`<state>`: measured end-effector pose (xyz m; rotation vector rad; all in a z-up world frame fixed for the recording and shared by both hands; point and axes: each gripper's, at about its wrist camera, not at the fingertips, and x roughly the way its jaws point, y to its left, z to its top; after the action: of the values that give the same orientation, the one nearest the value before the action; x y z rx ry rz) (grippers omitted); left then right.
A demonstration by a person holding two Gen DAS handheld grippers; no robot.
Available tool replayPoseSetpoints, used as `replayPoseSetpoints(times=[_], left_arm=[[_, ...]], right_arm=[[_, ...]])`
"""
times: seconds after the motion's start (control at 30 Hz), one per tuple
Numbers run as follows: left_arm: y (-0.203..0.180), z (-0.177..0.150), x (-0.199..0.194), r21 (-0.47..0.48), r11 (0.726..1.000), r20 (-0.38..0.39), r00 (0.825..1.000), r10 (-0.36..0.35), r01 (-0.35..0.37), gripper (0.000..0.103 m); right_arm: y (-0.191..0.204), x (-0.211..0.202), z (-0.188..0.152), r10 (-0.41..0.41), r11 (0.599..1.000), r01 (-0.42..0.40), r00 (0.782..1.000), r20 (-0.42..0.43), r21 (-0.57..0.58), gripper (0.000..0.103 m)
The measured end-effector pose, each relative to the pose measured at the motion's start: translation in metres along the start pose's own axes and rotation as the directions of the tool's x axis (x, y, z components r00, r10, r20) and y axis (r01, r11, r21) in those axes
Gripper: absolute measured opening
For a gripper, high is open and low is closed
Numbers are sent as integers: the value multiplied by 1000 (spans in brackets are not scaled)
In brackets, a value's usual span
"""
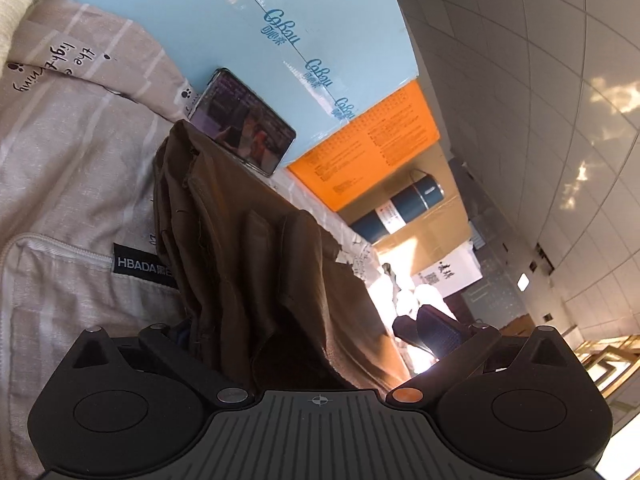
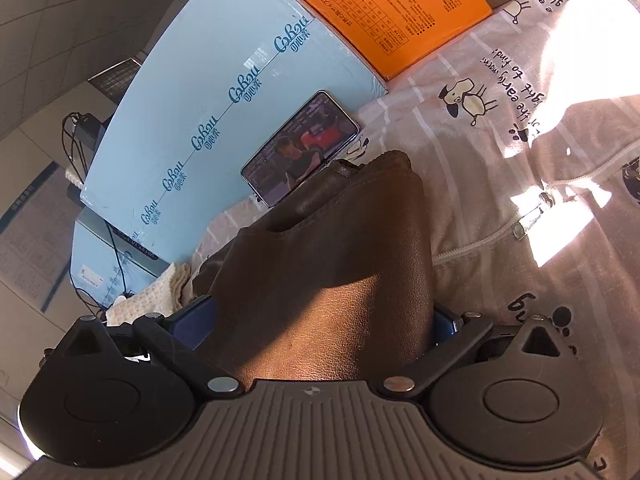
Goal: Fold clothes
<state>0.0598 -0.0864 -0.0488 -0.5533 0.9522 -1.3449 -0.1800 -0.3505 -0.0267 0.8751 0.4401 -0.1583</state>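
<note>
A brown garment (image 1: 248, 248) hangs bunched in front of my left gripper (image 1: 304, 344), lifted over the striped beige bedding (image 1: 72, 184). The cloth covers the left fingertips, and the jaws look closed on it. In the right wrist view the same brown garment (image 2: 340, 264) fills the space between the blue finger pads (image 2: 192, 324), and my right gripper (image 2: 320, 332) is shut on it. The garment's far end (image 2: 384, 164) droops toward the bed.
A phone (image 1: 244, 128) with a lit screen leans on a light blue carton (image 1: 320, 24); it also shows in the right wrist view (image 2: 300, 148). An orange box (image 1: 376, 148) and a dark blue bottle (image 1: 396, 208) stand beyond. A cream waffle cloth (image 2: 152, 292) lies at the left.
</note>
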Motion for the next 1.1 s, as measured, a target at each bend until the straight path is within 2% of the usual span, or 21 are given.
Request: replayPoseSetpoints(times=[0.07, 0.13, 0.17, 0.23, 0.27, 0.3, 0.33, 0.37, 0.4, 0.5, 0.63, 0.73, 0.83, 0.97, 1.1], left_arm=[[0, -2, 1, -7, 1000, 6, 1000, -30, 30, 102], [-4, -5, 0, 19, 999, 17, 999, -32, 32, 102], [-7, -6, 0, 41, 999, 24, 1000, -17, 16, 102], [-13, -11, 0, 90, 996, 39, 999, 23, -26, 96], [-16, -13, 0, 117, 991, 48, 998, 51, -56, 86], [-18, -15, 0, 151, 984, 57, 994, 90, -98, 71], [-21, -17, 1, 178, 975, 63, 990, 125, -135, 61], [-22, -19, 3, 202, 965, 70, 985, 158, -169, 46], [-23, -20, 3, 224, 955, 76, 980, 182, -194, 38], [-25, -21, 0, 249, 947, 103, 977, 185, -206, 27], [-32, -24, -11, 286, 941, 133, 980, 146, -179, 21], [-38, -27, -18, 312, 934, 146, 980, 137, -177, 19], [-41, -26, -25, 307, 938, 163, 980, 115, -161, 18], [-42, -23, -39, 283, 951, 197, 978, 69, -124, 18], [-44, -17, -59, 258, 963, 256, 967, 12, -80, 18]], right_arm=[[2, 0, -3, -1, 1000, 1, 1000, 7, -6, 99], [1, -1, -5, -2, 1000, 2, 1000, 17, 19, 86], [-1, -1, -7, -7, 999, 6, 1000, 25, 34, 82], [-3, -2, -8, -34, 998, 32, 998, 43, 54, 65], [-5, -3, -9, -51, 997, 48, 997, 53, 61, 60], [-6, -3, -10, -66, 996, 62, 996, 63, 69, 51], [-8, -3, -11, -73, 995, 68, 995, 70, 75, 46], [-9, -3, -12, -80, 994, 74, 994, 77, 82, 43], [-9, -3, -12, -87, 993, 80, 993, 83, 87, 39], [-5, -6, -16, -102, 993, 96, 989, 104, 67, 32], [9, -13, -21, -94, 995, 90, 987, 133, 33, 21], [18, -17, -23, -78, 996, 71, 987, 137, 54, 17], [26, -20, -24, -41, 996, 29, 989, 143, 83, 16], [50, -25, -25, -4, 999, -4, 986, 168, 44, 16], [76, -29, -23, 53, 998, -55, 980, 191, 6, 16]])
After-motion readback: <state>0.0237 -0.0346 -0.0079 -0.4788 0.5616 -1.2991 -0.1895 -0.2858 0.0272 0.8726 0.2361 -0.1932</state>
